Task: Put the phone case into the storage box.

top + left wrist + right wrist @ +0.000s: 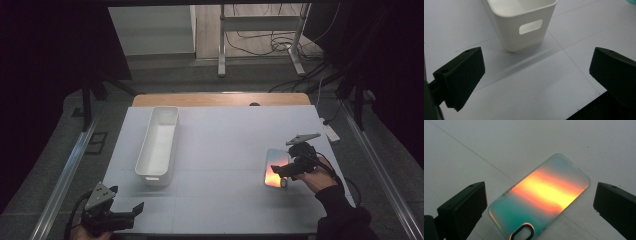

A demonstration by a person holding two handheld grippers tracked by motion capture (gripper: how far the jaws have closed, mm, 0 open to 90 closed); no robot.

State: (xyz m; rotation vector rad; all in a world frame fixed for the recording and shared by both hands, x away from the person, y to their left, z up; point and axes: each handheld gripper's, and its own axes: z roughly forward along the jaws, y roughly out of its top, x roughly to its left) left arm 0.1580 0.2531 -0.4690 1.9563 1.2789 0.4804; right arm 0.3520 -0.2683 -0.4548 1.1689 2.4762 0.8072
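Iridescent phone case (541, 197) is lying flat between my right gripper's (289, 171) wide-spread jaws. My left gripper (131, 212), also gaping, is pointing toward the white bin (524, 22).

white bin (521, 22) cropped by the top edge, phone case (539, 197) — camera end (bottom) cut off

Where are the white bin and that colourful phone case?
white bin (159, 145), high view, on its inner floor.
phone case (541, 192), right gripper view, on its orange-yellow band.
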